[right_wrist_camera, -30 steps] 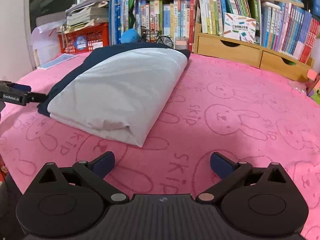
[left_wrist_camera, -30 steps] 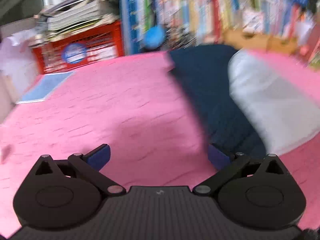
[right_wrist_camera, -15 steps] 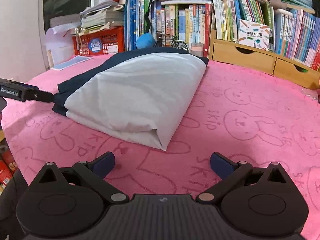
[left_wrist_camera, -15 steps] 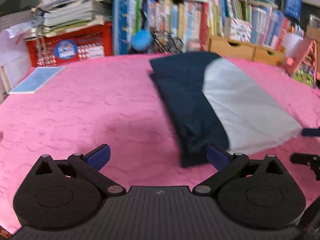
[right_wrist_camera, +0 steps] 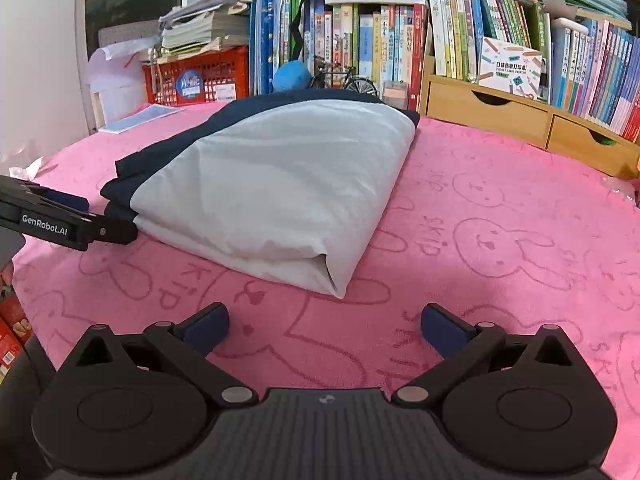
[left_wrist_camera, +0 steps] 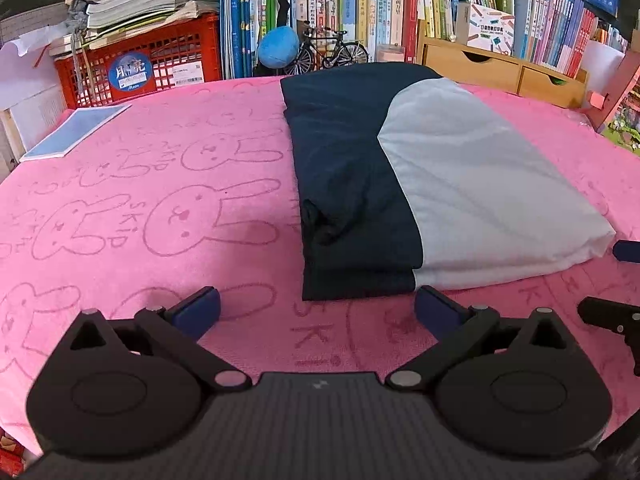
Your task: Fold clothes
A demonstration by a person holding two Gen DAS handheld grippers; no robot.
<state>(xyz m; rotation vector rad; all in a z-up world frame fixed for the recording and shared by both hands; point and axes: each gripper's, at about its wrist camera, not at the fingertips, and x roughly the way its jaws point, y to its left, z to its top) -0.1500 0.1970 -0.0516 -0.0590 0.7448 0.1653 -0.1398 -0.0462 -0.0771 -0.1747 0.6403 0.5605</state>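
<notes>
A folded garment, navy on its left part (left_wrist_camera: 352, 184) and pale grey-white on its right part (left_wrist_camera: 480, 184), lies flat on the pink rabbit-print cloth (left_wrist_camera: 160, 208). In the right wrist view the same bundle (right_wrist_camera: 280, 184) shows its folded near corner. My left gripper (left_wrist_camera: 318, 312) is open, just short of the garment's near navy edge, with nothing between its fingers. My right gripper (right_wrist_camera: 324, 328) is open too, a little before the white corner, holding nothing. The left gripper's arm (right_wrist_camera: 60, 220) shows at the left edge of the right wrist view.
Behind the cloth stand rows of books (right_wrist_camera: 360, 40), a red crate (left_wrist_camera: 140, 68) stacked with papers, a blue ball (left_wrist_camera: 278, 46), a model bicycle (left_wrist_camera: 332, 52) and wooden drawers (right_wrist_camera: 520, 120). A blue booklet (left_wrist_camera: 76, 132) lies at the far left.
The left gripper's view swung right and settled facing the garment's near navy edge. The right gripper drew slightly closer to the white corner. Both stayed open.
</notes>
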